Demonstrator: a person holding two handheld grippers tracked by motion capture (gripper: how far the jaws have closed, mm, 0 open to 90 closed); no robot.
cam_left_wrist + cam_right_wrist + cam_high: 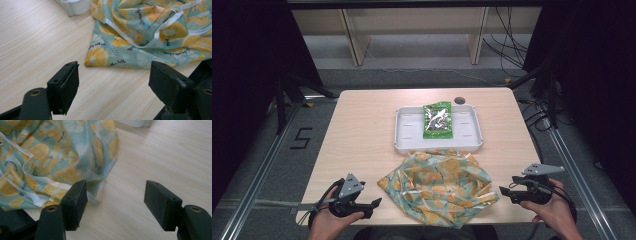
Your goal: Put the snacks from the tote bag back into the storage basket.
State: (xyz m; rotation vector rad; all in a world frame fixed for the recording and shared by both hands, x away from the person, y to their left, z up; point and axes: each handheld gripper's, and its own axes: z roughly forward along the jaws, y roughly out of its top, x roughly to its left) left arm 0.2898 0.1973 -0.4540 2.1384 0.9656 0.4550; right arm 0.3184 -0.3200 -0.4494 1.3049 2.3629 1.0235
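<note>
While both tongs gape empty beside the crumpled fruit-print bag (439, 185), the green packet (437, 120) lies lengthwise front-to-back in the tray (404, 145).

Cloth (140, 37), teal with orange slices: repeated black script print; near its corner one line reads "with a bethe", another "play with a h…", spelling uncertain; remaining lines too warped to read
Floor (267, 150), left of the table: black figure "5" (301, 138)
Green packet (437, 120): print illegible
</note>
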